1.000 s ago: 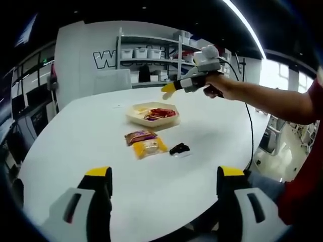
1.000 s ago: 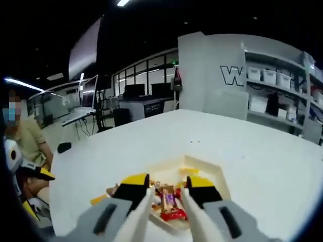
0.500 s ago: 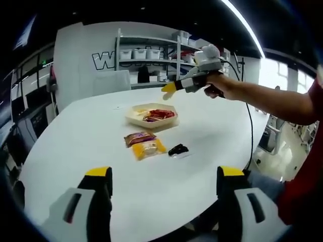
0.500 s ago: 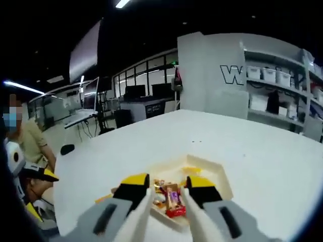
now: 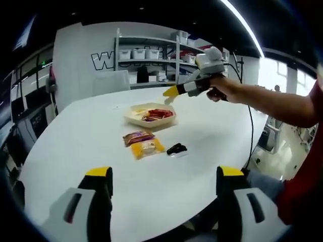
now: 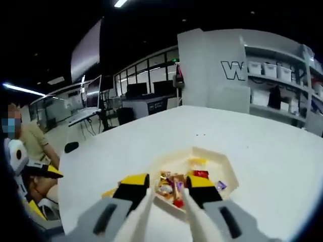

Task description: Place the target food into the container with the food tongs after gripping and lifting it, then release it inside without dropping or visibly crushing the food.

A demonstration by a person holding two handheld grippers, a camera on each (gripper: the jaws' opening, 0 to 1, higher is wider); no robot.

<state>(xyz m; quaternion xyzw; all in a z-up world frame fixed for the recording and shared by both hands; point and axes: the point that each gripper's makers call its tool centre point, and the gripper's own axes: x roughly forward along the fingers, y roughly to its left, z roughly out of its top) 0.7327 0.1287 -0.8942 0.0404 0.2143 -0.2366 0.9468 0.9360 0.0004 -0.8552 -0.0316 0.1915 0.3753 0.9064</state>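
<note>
The right gripper (image 5: 170,92) hangs in the air just past the far right edge of the tray (image 5: 132,115), held out by a hand (image 5: 218,86) on an outstretched arm; since half a second ago it has drifted a little to the right and tipped nose-down. In the right gripper view its jaws stand slightly apart around the tongs (image 6: 164,212), whose two pale blades run up between them with a gap at the tips and nothing caught there. The tray (image 6: 228,174) sits further up that view than before, so more of the wrapped snacks (image 6: 169,182) inside it shows. On the white surface (image 5: 70,136), nearer than the tray, two packets (image 5: 143,142) lie side by side, with a small black thing (image 5: 176,148) just to their right. The left gripper (image 5: 165,177) sits low and near, jaws wide apart and empty, unmoved.
</note>
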